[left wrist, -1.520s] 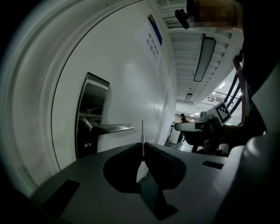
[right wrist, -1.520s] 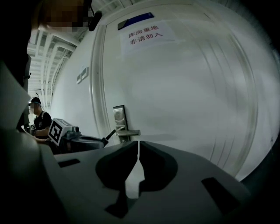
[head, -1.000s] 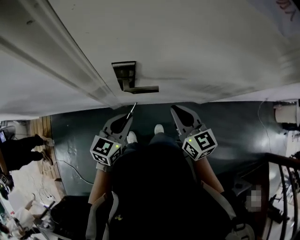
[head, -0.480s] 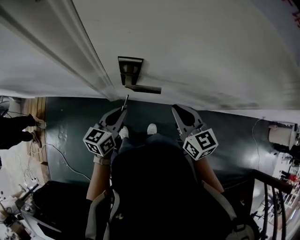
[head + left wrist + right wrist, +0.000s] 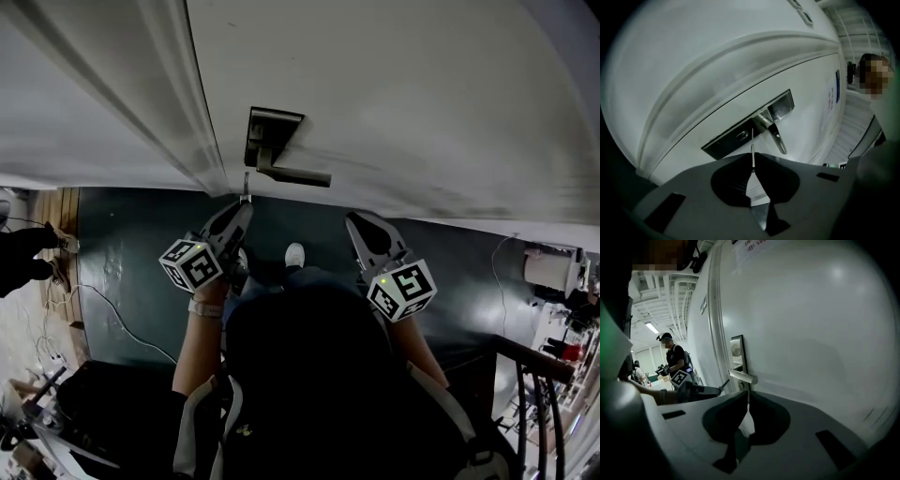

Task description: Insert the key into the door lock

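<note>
Left claw (image 5: 246,202), one of two, has drawn up to the one lock plate (image 5: 273,132) over the last second; its jaws are clamped on one key (image 5: 752,144), blade pointing at the plate, tip just beside the plate's single keyhole (image 5: 742,135), whether it touches cannot be told. One lever handle (image 5: 296,174) projects from the plate, just beside the key. Right claw (image 5: 355,221): jaws together, nothing between them, held apart from the plate on the handle's side, short of the one white door (image 5: 403,94).
</note>
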Motion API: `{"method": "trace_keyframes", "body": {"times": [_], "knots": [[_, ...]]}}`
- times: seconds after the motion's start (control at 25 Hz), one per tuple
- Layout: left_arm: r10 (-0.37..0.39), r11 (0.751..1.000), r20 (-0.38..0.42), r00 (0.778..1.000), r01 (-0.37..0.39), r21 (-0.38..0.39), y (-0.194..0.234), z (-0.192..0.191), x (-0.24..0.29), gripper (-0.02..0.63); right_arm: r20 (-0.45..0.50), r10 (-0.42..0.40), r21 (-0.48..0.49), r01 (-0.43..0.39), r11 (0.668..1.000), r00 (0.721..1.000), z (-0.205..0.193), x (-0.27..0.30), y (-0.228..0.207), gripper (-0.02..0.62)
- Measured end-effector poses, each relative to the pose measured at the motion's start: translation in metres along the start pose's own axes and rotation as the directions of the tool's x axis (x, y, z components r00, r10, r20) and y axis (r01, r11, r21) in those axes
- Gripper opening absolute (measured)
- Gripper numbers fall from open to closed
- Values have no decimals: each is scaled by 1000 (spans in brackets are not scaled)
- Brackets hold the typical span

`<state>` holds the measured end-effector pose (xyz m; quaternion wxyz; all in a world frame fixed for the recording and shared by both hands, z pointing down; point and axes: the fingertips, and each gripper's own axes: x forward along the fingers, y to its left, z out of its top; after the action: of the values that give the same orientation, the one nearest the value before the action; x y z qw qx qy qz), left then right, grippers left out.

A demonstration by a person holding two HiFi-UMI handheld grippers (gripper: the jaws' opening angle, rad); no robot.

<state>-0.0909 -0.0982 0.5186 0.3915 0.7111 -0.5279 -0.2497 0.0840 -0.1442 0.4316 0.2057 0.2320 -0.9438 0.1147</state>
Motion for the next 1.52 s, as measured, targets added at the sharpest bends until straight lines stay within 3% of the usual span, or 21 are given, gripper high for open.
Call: {"method": "trace_keyframes", "body": {"times": [0.52, 1.08, 1.32, 1.52], "knots": [[-75, 977, -24, 997, 69, -200, 19, -4, 24, 28, -21, -106, 31, 106, 994, 994, -11, -8, 10, 23], [-166, 944, -52, 985, 144, -297, 13, -8, 46, 26, -26, -212, 65, 213, 975, 977, -19, -28, 15, 23], [-160, 932, -57, 985, 132, -336, 13, -8, 48, 28, -23, -238, 87, 239, 967, 971, -21, -34, 15, 23], [-159, 902, -21, 987, 137, -408, 9, -6, 49, 27, -17, -239, 88, 240, 967, 971, -20, -34, 16, 23]]}}
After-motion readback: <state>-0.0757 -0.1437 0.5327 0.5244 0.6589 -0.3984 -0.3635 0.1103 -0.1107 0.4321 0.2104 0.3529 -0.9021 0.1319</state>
